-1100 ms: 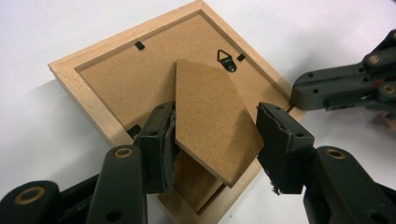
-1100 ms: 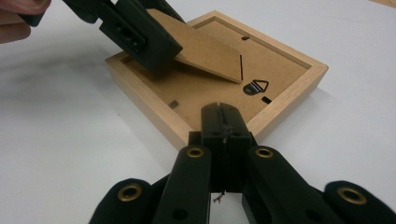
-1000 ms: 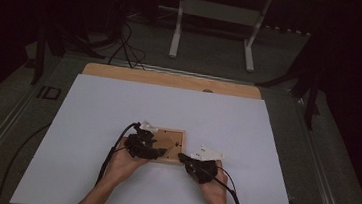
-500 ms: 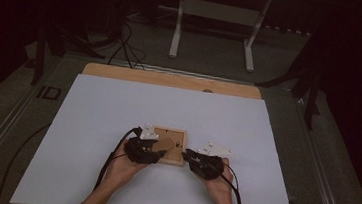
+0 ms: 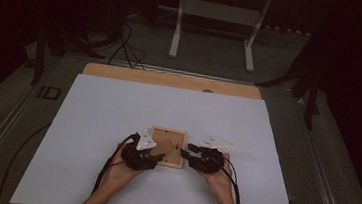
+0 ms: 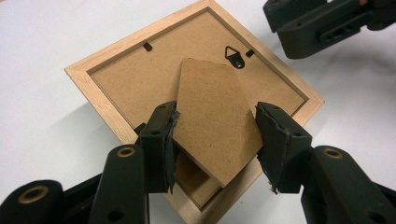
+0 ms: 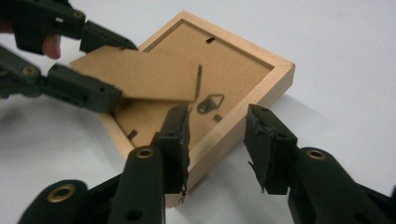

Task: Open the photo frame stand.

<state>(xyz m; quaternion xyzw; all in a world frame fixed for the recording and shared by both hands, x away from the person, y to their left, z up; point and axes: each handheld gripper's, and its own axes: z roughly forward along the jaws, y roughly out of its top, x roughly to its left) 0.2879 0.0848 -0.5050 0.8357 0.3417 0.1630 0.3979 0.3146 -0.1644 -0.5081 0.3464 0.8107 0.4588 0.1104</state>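
The wooden picture frame (image 5: 167,147) lay face down on the white tabletop (image 5: 97,119), near its front edge and between our two hands, its brown backing board (image 6: 140,79) turned up and a small metal hanger (image 6: 235,56) showing near one edge. From that board the cardboard stand flap (image 6: 212,126) was lifted at an angle, hinged at its narrow end near the hanger. Our left claw (image 6: 215,140) held this flap by its wide end: one jaw pressed against each side edge, with the flap raised clear of the board beneath. Our right claw (image 7: 217,135) sat just beside the frame's right side, straddling the frame's wooden rim near a corner; its jaws had just been opening and stood apart, with the rim between them but the pads not pressing on it. In the high view, both hands rested low on the tabletop, the left claw (image 5: 151,152) over the frame's left part and the right claw (image 5: 189,152) at its right edge, cables (image 5: 104,175) trailing back toward us.
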